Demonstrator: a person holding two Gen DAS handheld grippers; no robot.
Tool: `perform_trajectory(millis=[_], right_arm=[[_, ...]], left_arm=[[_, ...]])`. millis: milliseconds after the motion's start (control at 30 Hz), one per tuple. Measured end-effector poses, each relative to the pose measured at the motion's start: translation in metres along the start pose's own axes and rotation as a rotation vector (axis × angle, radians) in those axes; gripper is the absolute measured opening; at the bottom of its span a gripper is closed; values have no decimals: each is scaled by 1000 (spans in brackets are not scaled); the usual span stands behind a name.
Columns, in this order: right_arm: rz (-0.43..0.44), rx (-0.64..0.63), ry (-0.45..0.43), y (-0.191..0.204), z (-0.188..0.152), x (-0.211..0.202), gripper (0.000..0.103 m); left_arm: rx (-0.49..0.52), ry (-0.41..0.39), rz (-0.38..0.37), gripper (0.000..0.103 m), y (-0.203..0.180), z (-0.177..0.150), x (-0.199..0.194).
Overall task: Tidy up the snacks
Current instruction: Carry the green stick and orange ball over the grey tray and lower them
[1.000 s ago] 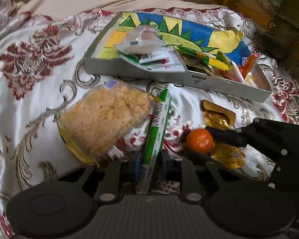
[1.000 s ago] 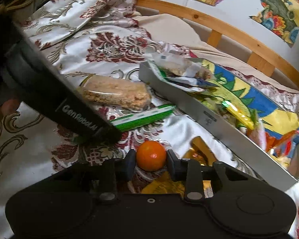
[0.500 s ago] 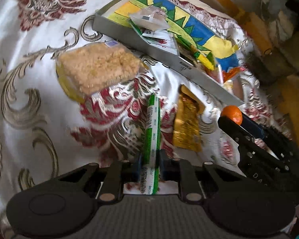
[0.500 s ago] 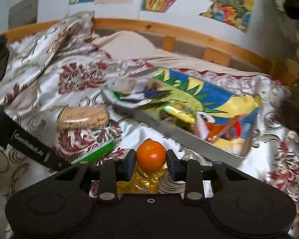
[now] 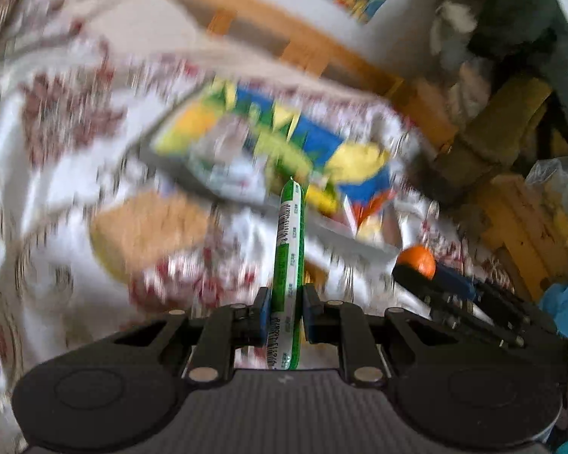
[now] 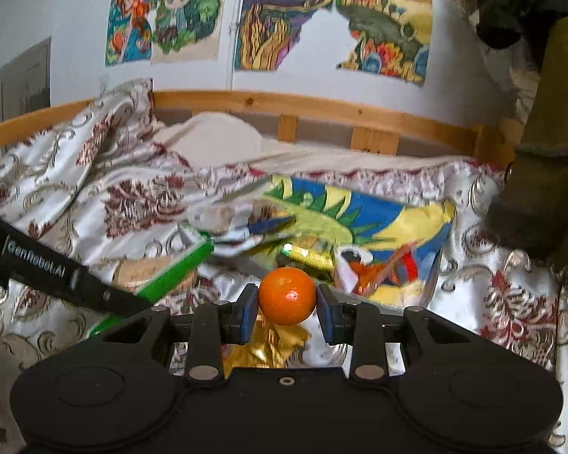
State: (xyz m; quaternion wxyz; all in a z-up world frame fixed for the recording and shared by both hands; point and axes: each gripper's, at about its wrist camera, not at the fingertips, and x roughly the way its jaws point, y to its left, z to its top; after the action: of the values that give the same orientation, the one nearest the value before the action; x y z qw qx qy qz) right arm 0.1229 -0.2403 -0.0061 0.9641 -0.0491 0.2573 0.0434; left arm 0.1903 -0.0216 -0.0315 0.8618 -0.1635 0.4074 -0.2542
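Snacks half sorted: my left gripper [image 5: 287,312] jaws pinch a green stick [image 5: 289,249], my right gripper [image 6: 287,312] jaws pinch an orange [image 6: 287,295]; the tray [image 6: 433,283] ahead seems partly filled.

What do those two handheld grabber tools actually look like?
Both are matte black plastic. The left gripper and right gripper each have two short fingers faced with blue pads, silver rivets on the linkages, and round bulges on a wide body. One side bears white lettering.
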Motion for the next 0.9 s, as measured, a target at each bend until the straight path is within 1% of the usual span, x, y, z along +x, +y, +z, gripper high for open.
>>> perform_trajectory(millis=[167,267,433,500,533,667,900], right_arm=[[-21,24,-63,-5,5,6,35],[-54,45,-91,-11,8,14,35],[-130,113,-99,-34,12,30,35],[-164,131,-89,-44,12,39,35],[-178,138,-81,-48,11,43,35],[-213,171,-42,-62,5,62,35],[-248,193,25,-67,-2,93,35]], left_arm=[[46,-121,2,18,-17,27,14],[64,-182,0,18,-25,44,28],[50,-229,-17,18,-31,63,60],[45,-237,-31,18,-30,67,75],[59,-235,-33,18,-29,68,83],[90,-222,-16,18,-23,67,109],[127,-189,15,18,-11,58,135]])
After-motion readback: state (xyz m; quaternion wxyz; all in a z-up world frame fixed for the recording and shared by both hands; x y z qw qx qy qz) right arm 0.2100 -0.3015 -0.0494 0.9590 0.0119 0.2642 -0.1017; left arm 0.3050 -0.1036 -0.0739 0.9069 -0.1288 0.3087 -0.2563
